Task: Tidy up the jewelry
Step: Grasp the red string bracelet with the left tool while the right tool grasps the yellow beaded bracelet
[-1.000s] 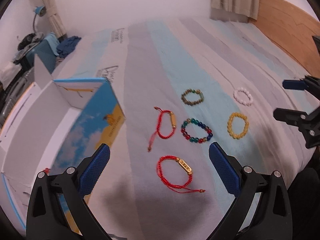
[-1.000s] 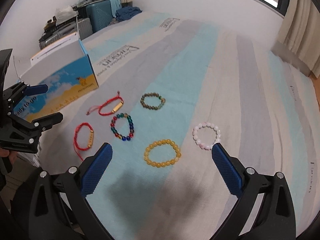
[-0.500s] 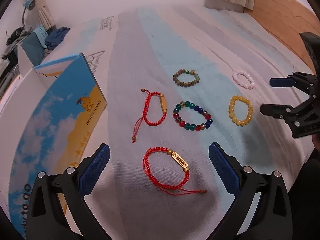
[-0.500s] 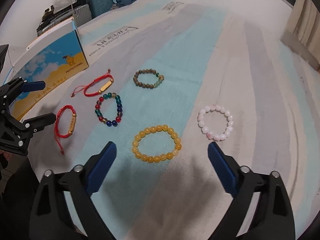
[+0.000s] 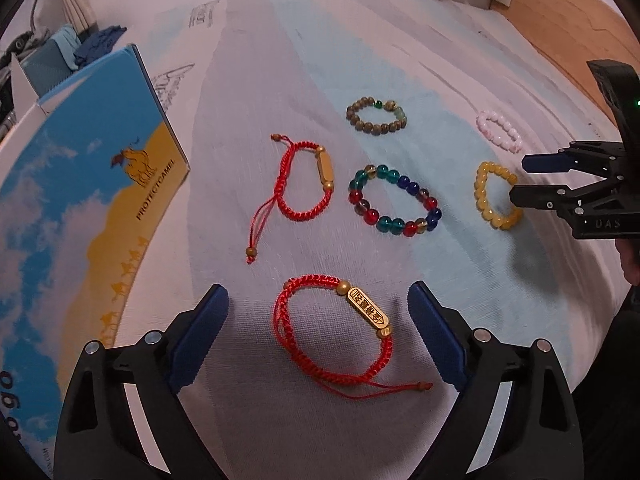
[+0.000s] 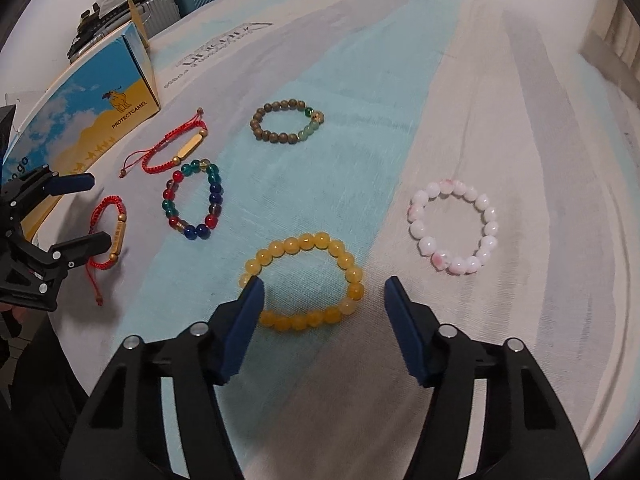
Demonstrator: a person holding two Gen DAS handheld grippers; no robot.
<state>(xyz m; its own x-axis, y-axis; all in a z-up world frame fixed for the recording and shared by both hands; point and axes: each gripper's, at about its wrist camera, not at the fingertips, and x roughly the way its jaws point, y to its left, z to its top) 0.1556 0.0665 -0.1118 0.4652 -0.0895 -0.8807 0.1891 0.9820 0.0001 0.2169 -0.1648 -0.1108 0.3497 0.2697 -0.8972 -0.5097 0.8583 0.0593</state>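
1. While the left wrist view shows the red cord bracelet [image 5: 334,342] large between the spread fingers of the left gripper [image 5: 318,322], the right wrist view shows it small beside that gripper.
2. Only the right wrist view shows the yellow bead bracelet [image 6: 302,282] in full, between the spread fingers of the right gripper [image 6: 324,310]; both grippers are empty.
3. Both bracelets lie flat on the striped bedspread [image 6: 400,92].
4. Its gold bar [image 5: 368,314] runs diagonally, upper left to lower right.
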